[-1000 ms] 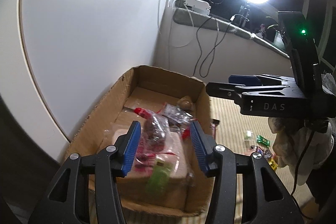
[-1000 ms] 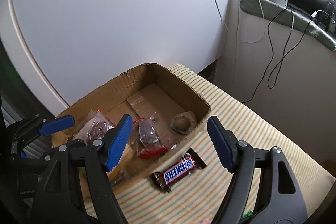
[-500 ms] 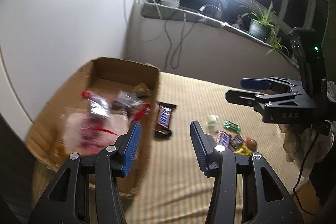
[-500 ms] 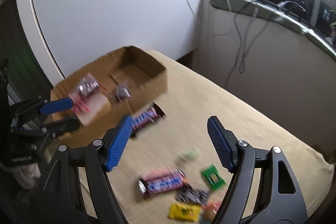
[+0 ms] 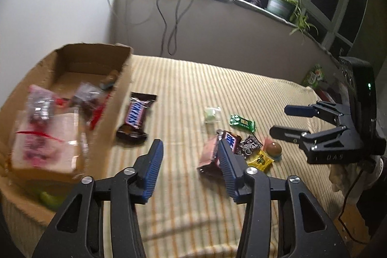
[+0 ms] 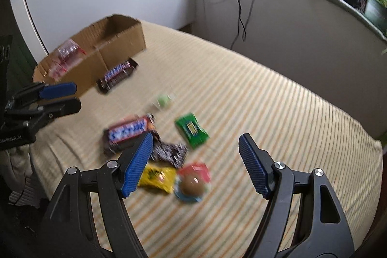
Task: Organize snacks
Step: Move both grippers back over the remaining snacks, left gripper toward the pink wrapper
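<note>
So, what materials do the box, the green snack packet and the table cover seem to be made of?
Box: brown cardboard, matte, with raw, slightly ragged cut edges.
Green snack packet: probably plastic or foil film, since it looks glossy with crimped ends; blur leaves it open.
Table cover: apparently woven fabric, matte, with fine yellow and pale stripes and soft wrinkles.

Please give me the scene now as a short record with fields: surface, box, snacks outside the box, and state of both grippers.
surface: striped cloth
box: cardboard box, open top, bagged snacks inside
beside box: Snickers bar on the cloth
loose group: second Snickers, green packet, dark packet, yellow packet, round brown candy, pale small sweet
left gripper: open, holds nothing
right gripper: open, above the loose group
</note>
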`<state>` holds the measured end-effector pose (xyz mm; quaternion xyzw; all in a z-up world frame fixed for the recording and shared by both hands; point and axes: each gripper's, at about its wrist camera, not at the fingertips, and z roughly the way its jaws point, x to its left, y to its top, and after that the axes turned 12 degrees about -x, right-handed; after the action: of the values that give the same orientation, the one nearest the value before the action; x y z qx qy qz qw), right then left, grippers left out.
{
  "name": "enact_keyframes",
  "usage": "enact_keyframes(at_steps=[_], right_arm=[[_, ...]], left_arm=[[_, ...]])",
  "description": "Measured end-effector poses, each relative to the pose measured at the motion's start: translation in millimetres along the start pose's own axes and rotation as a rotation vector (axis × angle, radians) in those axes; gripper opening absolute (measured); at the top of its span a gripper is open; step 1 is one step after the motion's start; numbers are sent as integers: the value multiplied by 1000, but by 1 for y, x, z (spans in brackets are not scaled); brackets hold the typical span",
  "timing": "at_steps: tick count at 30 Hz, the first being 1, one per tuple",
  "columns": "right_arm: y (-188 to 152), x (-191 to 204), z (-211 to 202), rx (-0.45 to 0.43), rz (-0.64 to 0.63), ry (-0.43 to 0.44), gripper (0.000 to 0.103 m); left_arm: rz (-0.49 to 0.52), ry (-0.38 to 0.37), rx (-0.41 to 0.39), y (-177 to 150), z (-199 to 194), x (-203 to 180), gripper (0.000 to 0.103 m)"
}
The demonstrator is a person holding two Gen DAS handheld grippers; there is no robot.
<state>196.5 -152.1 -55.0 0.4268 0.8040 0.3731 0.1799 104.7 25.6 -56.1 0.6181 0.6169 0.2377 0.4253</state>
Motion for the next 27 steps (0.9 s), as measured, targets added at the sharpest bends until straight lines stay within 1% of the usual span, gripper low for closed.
enact_keyframes(at_steps=[3,5,10,11,16,22,26,27], right_arm=[[-14,-6,3,23,13,7,76],[-20,-6,5,35,13,10,71],[-29,-10,9,53,30,28,65],[-30,-11,9,54,33,32,64],[-34,-12,14,71,36,35,55],[-36,-12,20,74,28,37,55],[-36,-12,20,74,26,37,54],[-36,-12,19,74,25,36,53]], left_arm=[[-1,-11,30,-3,14,-2,36],[1,-21,49,-4,21,-4,35],[33,-33,94,-7,38,-11,32],[39,-33,100,-7,40,-12,31],[70,-31,116,-7,48,-16,31],[88,-38,128,-6,51,-14,31],[99,1,140,-8,53,-7,30],[98,-2,147,-9,54,-6,30]])
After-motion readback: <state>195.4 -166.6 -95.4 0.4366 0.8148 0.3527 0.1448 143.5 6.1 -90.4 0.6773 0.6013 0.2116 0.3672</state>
